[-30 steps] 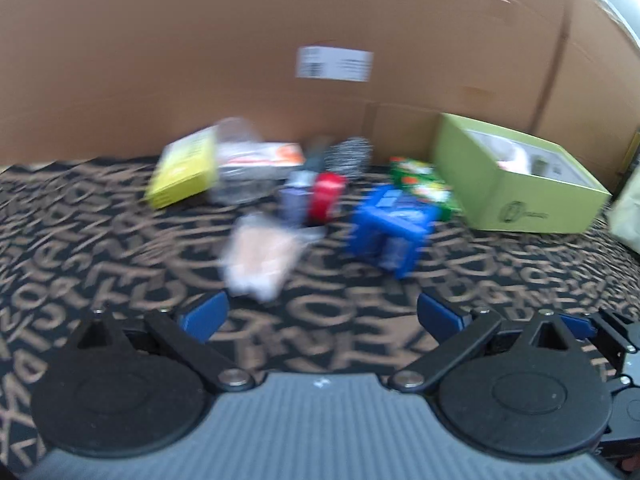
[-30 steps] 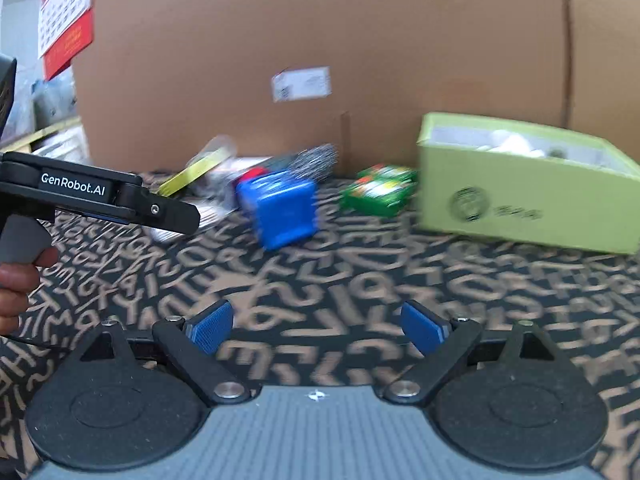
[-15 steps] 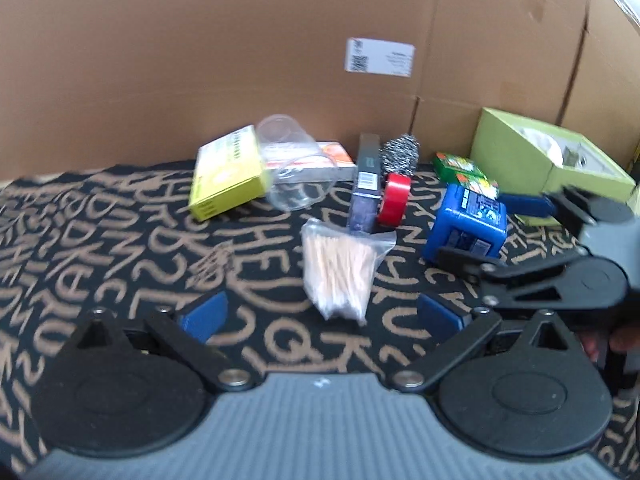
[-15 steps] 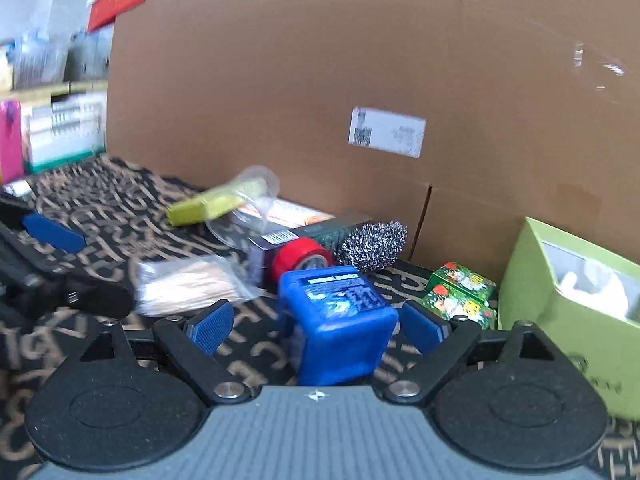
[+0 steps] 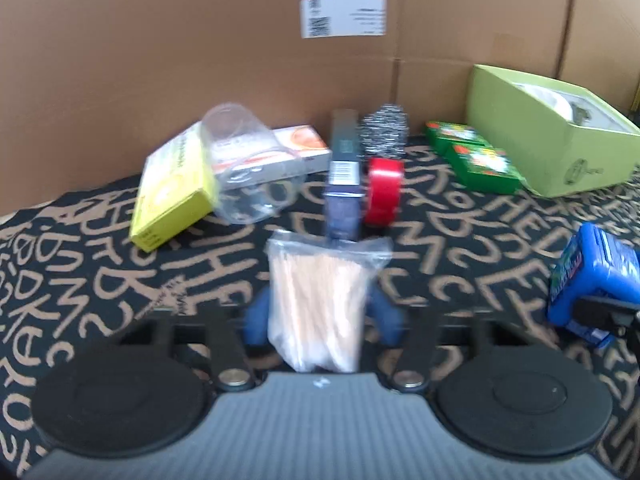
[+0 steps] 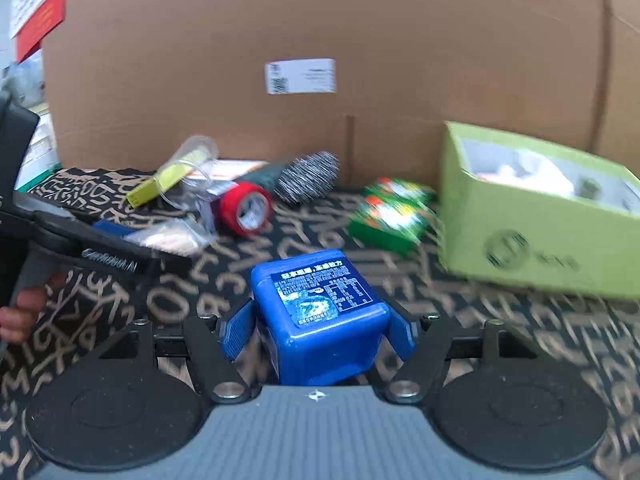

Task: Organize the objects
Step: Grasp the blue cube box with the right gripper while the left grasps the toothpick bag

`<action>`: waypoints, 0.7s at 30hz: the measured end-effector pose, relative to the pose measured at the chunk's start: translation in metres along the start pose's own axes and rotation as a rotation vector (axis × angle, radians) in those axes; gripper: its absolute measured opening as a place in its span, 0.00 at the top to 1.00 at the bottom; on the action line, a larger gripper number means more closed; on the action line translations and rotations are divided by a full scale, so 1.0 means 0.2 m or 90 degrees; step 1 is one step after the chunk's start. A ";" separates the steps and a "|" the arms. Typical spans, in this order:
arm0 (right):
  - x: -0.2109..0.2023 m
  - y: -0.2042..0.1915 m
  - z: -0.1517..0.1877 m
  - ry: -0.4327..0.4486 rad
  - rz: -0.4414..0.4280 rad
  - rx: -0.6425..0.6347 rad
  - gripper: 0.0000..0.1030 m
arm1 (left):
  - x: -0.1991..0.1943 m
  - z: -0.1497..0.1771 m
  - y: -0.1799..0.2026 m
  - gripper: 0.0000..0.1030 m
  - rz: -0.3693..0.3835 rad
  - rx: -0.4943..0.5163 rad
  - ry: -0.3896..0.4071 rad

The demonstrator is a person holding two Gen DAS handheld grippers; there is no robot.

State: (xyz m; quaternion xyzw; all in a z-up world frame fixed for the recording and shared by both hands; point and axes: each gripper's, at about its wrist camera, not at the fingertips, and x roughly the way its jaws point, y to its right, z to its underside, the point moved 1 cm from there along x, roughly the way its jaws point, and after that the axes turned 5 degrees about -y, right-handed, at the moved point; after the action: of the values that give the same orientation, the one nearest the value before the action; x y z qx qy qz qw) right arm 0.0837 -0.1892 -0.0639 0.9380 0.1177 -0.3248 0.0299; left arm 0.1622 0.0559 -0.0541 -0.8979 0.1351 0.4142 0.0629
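Left gripper point(image 5: 322, 316) just closing, blue pads against both sides of a clear bag of wooden sticks point(image 5: 320, 300) lying on the table point(image 5: 80, 272), which wears a black cloth with tan letters. Right gripper point(image 6: 318, 332) also just closing, pads on either side of a blue plastic cube point(image 6: 320, 320) that bears a printed label on top; seen from the left wrist, the same cube sits far right. Beyond the bag: a dark slim box point(image 5: 343, 176) lying lengthwise, a red tape roll point(image 5: 383, 192) on edge just beside it, a steel scourer point(image 5: 384, 130) behind. Further left, a clear plastic cup point(image 5: 250, 164) on its side, leaning between a yellow-green box point(image 5: 174, 196) and a white-and-orange carton point(image 5: 298, 152). To the right, two green packets point(image 5: 476, 158) side by side, then an open lime-green box point(image 5: 552, 140) with pale things inside. Brown cardboard wall point(image 5: 200, 40) with a white shipping label at the back. In the right wrist view, fingertips of a hand point(image 6: 24, 312) on the left gripper's handle.
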 end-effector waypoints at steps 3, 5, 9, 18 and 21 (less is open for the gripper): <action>-0.09 0.02 0.06 -0.012 0.008 0.028 0.30 | -0.06 0.03 0.05 0.74 0.041 0.007 -0.022; -0.13 0.02 0.10 -0.016 -0.005 0.045 0.30 | -0.11 0.08 0.10 0.74 0.077 0.019 -0.036; -0.19 0.02 0.14 -0.011 -0.035 0.041 0.29 | -0.20 0.16 0.21 0.52 0.068 0.066 -0.027; -0.22 0.01 0.16 -0.012 -0.013 -0.071 0.26 | -0.17 0.14 0.24 0.45 0.068 0.096 -0.057; -0.20 0.01 0.15 -0.011 -0.013 -0.074 0.26 | -0.15 0.14 0.26 0.46 0.073 0.101 -0.053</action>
State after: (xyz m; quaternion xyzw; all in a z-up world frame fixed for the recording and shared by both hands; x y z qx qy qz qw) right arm 0.0362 -0.2038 -0.0634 0.9305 0.1456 -0.3259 0.0817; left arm 0.1083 0.0186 -0.0487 -0.8628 0.2161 0.4421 0.1157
